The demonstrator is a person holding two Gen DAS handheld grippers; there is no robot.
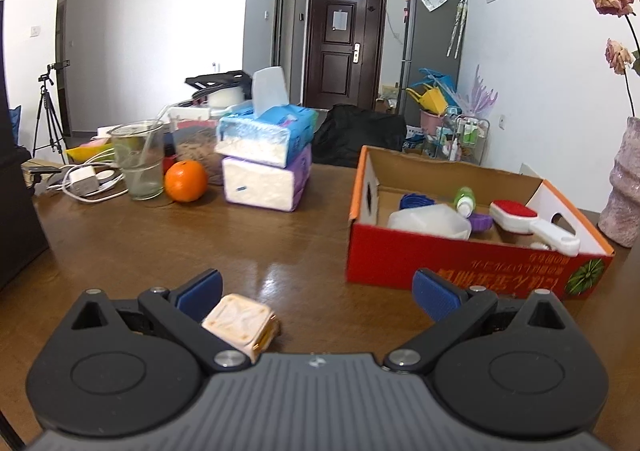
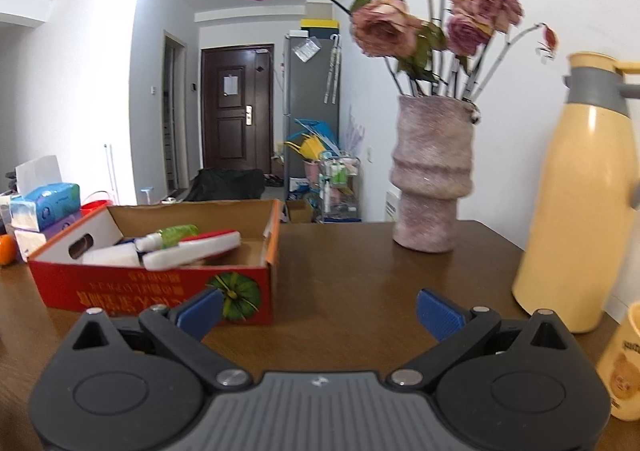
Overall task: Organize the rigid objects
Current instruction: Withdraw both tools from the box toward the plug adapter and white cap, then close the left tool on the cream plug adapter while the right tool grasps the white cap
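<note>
The left gripper (image 1: 316,293) is held low over the wooden table (image 1: 160,243), its 2 blue fingers (image 1: 199,293) spread wide. A small pale cube (image 1: 240,325) lies on the table between them, touching or nearly touching the left finger, well apart from the right one. Nothing is gripped yet. The step in hand is judged to be the pick-up of this cube.

To the right, the red cardboard box (image 1: 460,267) is seen with a white jug, a small green bottle and a red-and-white brush already inside, so the sorting looks well advanced.

The right gripper (image 2: 318,311) is also spread and empty, hovering near the box (image 2: 160,291), with a vase (image 2: 430,175) and a yellow flask (image 2: 580,191) beyond.

Next, the cube should be centred between the fingers, pinched, then lifted over the box wall.
</note>
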